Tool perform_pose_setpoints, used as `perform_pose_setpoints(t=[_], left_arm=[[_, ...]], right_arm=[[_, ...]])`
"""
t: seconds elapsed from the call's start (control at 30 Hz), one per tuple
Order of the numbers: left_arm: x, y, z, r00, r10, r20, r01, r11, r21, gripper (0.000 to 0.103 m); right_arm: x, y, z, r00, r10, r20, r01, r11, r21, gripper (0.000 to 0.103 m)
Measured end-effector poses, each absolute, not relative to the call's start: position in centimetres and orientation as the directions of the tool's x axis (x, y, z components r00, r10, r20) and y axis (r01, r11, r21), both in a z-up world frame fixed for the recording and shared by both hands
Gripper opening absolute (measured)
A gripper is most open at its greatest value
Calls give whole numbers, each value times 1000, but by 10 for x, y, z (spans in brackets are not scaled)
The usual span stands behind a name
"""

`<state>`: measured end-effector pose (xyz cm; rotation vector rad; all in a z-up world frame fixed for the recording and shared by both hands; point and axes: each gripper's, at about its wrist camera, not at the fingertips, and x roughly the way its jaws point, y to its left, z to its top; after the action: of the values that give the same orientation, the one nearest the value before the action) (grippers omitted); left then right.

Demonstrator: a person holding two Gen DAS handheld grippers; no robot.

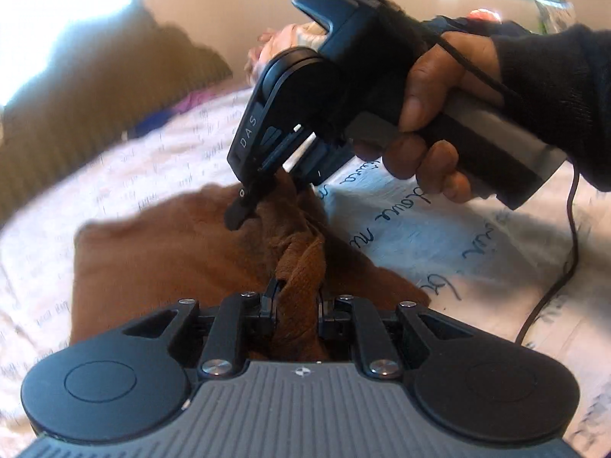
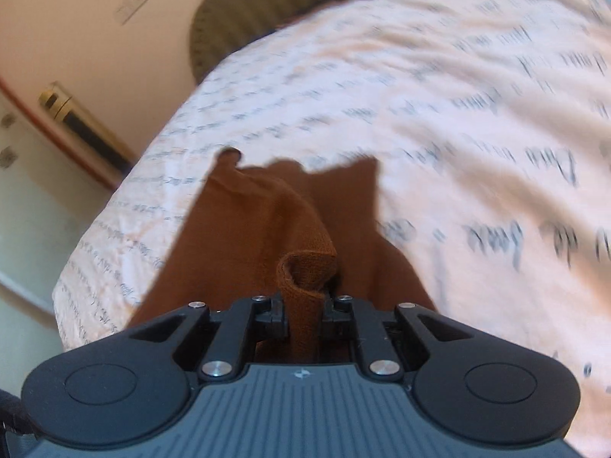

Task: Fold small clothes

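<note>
In my left wrist view, the white bedspread (image 1: 439, 229) with script print filled the ground, an olive cushion (image 1: 95, 107) lay at ten o'clock, and a black cable (image 1: 565, 263) trailed at three. My right gripper (image 1: 267, 194), in my right hand (image 1: 431, 122), crossed at twelve and blocked the far room. My left gripper (image 1: 298, 305) pinched a bunched edge of the brown cloth (image 1: 160, 259), rumpled, spreading toward nine.

In my right wrist view, the bedspread (image 2: 439, 114) ran blurred; a cushion (image 2: 275, 4) sat at twelve. My right gripper (image 2: 305, 313) was clamped on a rolled fold of the brown cloth (image 2: 244, 221), which draped toward twelve.
</note>
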<state>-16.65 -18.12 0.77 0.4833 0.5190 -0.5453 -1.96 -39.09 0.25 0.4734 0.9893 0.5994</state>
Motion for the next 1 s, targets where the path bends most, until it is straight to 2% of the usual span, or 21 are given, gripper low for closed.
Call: perform_pose_setpoints(t=[0.07,0.1,0.13,0.17,0.23,0.3,0.33,0.37,0.4,0.5,0.57,0.6,0.63,0.67,0.7,0.73,0.77,0.8,0.83,0.9,1.0], left_arm=[[-170,-172,14,723,-389,-571,616,737,277,23],[-170,-167,18,717,-403,-569,623,736,265,28],[-169,-162,22,719,-409,-562,624,736,262,34],[-171,-160,23,729,-407,-551,619,736,275,37],[-173,-164,21,751,-389,-533,605,728,322,38],[-179,-174,19,750,-378,-542,610,714,345,38],[-187,-186,16,748,-368,-552,610,709,353,35],[-188,-187,14,748,-364,-555,611,706,359,32],[-189,-188,14,746,-368,-555,614,702,360,25],[-191,-201,11,734,-373,-568,627,693,355,23],[-190,-197,7,713,-404,-572,651,684,329,22],[-189,-192,12,699,-432,-570,666,684,299,25],[-189,-179,23,661,-483,-574,689,694,210,37],[-186,-165,34,635,-530,-562,696,708,118,44],[-183,-145,46,616,-579,-534,694,720,21,57],[-181,-126,57,628,-597,-499,668,743,-50,73],[-179,-107,66,649,-600,-468,635,766,-101,80],[-173,-84,74,674,-597,-435,595,788,-158,88],[-166,-65,80,694,-583,-422,556,807,-199,88],[-142,-32,83,716,-537,-445,461,843,-277,88],[-90,13,67,712,-472,-520,242,860,-450,84]], right_arm=[[-23,-405,-8,436,705,-560,-201,682,703,19],[-23,-408,-9,438,719,-540,-182,659,730,22],[-23,-410,-8,445,731,-518,-177,639,749,29],[-22,-413,-5,457,739,-494,-185,622,761,37],[-16,-415,1,465,750,-471,-199,607,769,41],[-10,-410,4,451,738,-502,-198,631,750,39],[-7,-407,4,445,714,-541,-192,666,721,32],[-4,-403,5,439,687,-579,-191,701,687,14],[-4,-401,5,434,676,-595,-207,718,664,10],[-6,-400,13,461,685,-564,-260,712,652,10],[-3,-396,6,465,651,-600,-246,746,619,10],[1,-394,-4,443,625,-642,-235,772,590,9],[2,-395,-11,433,629,-646,-231,770,594,9],[0,-400,-13,444,650,-617,-212,745,632,11],[-3,-408,-12,451,663,-598,-172,722,670,13],[-7,-414,-7,469,664,-583,-147,709,690,24],[-15,-422,0,501,657,-563,-134,702,700,47],[-23,-431,8,542,648,-535,-132,695,707,61],[-39,-446,17,600,637,-484,-128,674,728,83],[-46,-457,17,586,657,-474,-113,645,755,85],[-46,-454,7,537,665,-520,-77,652,754,85]])
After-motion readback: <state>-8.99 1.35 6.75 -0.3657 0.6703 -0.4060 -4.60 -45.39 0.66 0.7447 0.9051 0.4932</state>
